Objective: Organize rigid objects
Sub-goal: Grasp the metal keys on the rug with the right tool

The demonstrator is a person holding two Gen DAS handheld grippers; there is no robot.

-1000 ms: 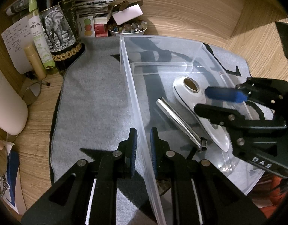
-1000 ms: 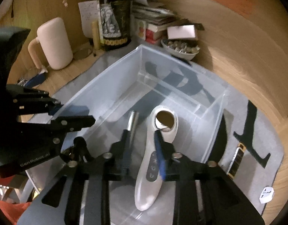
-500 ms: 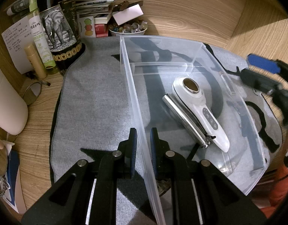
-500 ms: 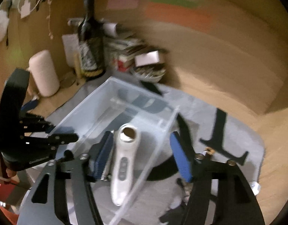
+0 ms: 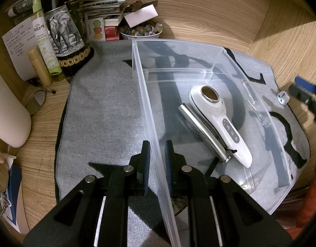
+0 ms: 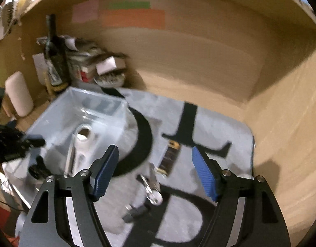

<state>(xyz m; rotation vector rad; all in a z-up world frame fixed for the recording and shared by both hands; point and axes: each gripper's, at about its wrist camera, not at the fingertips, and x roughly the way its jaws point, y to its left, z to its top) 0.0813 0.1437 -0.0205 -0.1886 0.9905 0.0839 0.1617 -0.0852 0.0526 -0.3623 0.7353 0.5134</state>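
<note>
My left gripper (image 5: 157,148) is shut on the near left wall of the clear plastic bin (image 5: 178,41), which stands on a grey mat. Inside the bin lie a white handheld device (image 5: 219,119) and a metal cylinder (image 5: 201,129), side by side. My right gripper (image 6: 156,158) hovers over the mat to the right of the bin, its jaws opening with nothing between them. Below it lie a dark rectangular object (image 6: 170,157), a bunch of keys (image 6: 151,187) and a small dark cylinder (image 6: 135,212). One blue pad (image 5: 304,84) of it shows at the left wrist view's right edge.
A dark bottle with an elephant label (image 5: 63,26), a green spray bottle (image 5: 44,47), stacked books and a bowl of stones (image 5: 140,32) crowd the back left corner. A white rounded jug (image 5: 7,115) stands at the left. A small white die (image 5: 283,98) lies on the mat. Wooden walls enclose the back and right.
My right gripper let go of the white device in the bin, opened wide and swung out to the right over the mat. The left gripper and the bin have not moved.
</note>
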